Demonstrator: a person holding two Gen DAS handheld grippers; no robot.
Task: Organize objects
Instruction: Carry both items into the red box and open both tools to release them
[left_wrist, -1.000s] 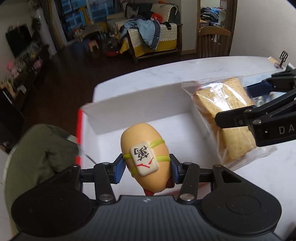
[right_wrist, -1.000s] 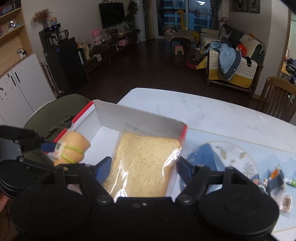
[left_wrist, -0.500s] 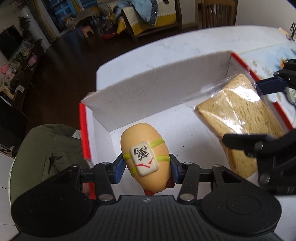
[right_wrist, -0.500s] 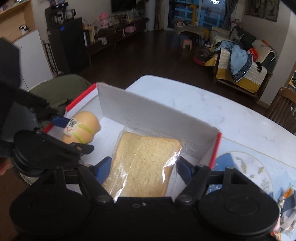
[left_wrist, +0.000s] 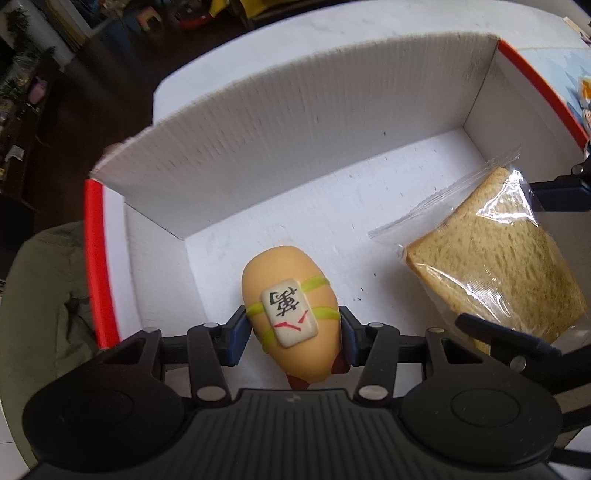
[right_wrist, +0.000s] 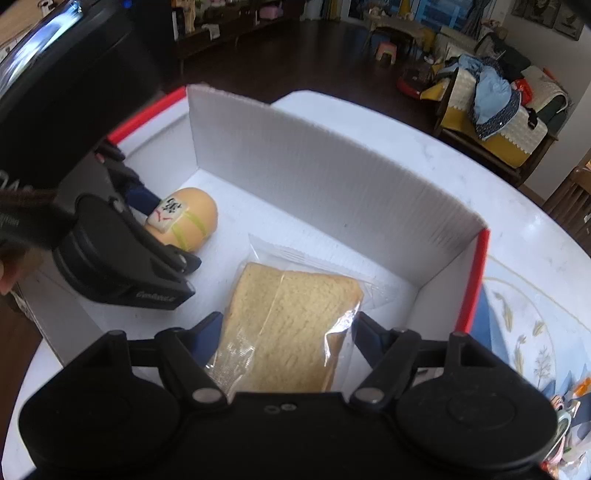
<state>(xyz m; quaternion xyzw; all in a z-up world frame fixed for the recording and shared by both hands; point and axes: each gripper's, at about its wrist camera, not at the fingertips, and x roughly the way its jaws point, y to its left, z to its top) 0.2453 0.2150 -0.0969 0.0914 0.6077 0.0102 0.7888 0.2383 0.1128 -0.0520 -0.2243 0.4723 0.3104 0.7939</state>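
**Both loads inside the box, waiting to be set down**

The white corrugated box (left_wrist: 332, 122) with red edges fills both views, its tall far wall standing ahead of both grippers and its floor spread beneath them. It sits on a pale table (right_wrist: 424, 155).

The bagged bread slice (right_wrist: 291, 325) is the larger load. The right gripper (right_wrist: 288, 332) pinches it across its width, blue pads against the plastic on either side. Its long axis runs straight ahead from the gripper toward the far wall, and its far end appears to rest on or just above the box floor, near the right-hand wall.

The egg-shaped toy (left_wrist: 291, 314), orange with a mahjong tile strapped on by green bands, sits clamped in the left gripper (left_wrist: 291, 325), the pads squeezing its flanks. Its rounded tip points forward and slightly down, toward the left corner of the box.

The two loads lie side by side with bare floor between them. My reading is that each gripper is already over its own half, so the coming move is a release. Whether the toy touches the floor I cannot tell.
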